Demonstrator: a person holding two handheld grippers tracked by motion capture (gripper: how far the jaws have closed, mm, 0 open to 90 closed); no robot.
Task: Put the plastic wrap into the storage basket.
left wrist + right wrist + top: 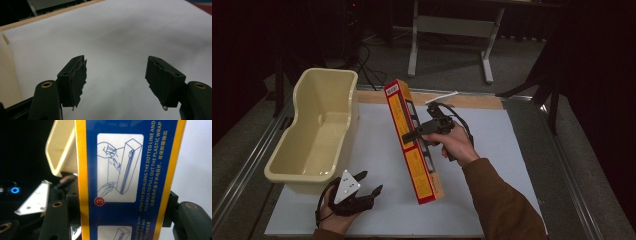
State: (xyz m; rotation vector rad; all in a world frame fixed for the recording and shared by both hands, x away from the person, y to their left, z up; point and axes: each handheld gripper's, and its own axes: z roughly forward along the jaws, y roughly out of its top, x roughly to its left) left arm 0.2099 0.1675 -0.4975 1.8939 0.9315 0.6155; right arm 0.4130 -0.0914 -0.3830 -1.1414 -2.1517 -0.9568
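We have the plastic-wrap box (413, 142) clamped in our right gripper (419, 132), its fingers squeezing both sides, lifted off the desk (492, 150) just right of the cream tub (314, 135). Left gripper (371, 183) waits below the tub, fingers apart. Placing it remains.

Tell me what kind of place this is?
Probably a lab recording bench: a white work mat on a metal-railed table, dark curtained surroundings, a bare desk frame behind, loose cables on the floor.
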